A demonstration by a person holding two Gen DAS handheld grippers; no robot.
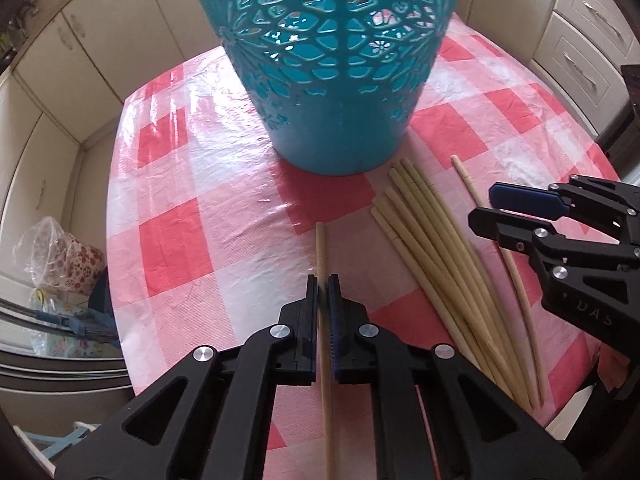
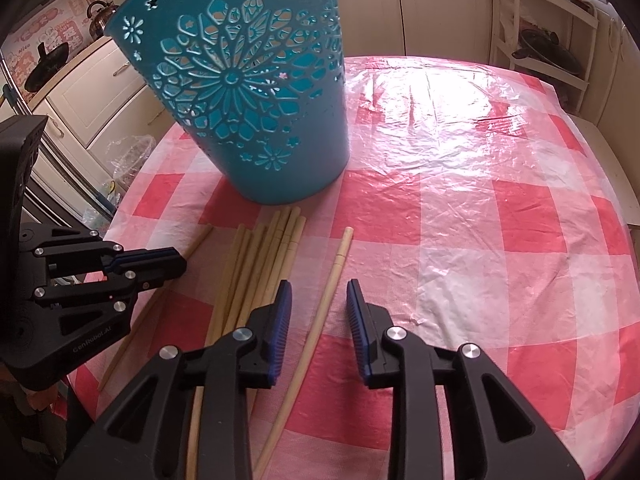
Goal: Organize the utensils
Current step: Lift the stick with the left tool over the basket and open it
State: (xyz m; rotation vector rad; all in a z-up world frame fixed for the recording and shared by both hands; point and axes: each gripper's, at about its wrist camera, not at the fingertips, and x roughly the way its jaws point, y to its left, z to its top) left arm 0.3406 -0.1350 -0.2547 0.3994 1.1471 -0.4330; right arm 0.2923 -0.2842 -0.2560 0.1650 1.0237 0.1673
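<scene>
A tall teal cut-out basket (image 1: 332,68) stands on the table; it also shows in the right wrist view (image 2: 256,104). My left gripper (image 1: 323,284) is shut on a single chopstick (image 1: 321,244), also seen in the right wrist view (image 2: 200,240). A bundle of several pale chopsticks (image 1: 432,248) lies right of it, also in the right wrist view (image 2: 260,256). My right gripper (image 2: 318,292) is open, straddling a lone chopstick (image 2: 336,268) lying on the cloth. It shows in the left wrist view (image 1: 486,204) over that chopstick (image 1: 472,188).
The round table has a red-and-white checked cloth under clear plastic (image 2: 460,208). Cream cabinets (image 1: 100,40) surround it. A plastic bag with a floral container (image 1: 60,256) sits off the left edge. A shelf rack (image 2: 548,40) stands at the back right.
</scene>
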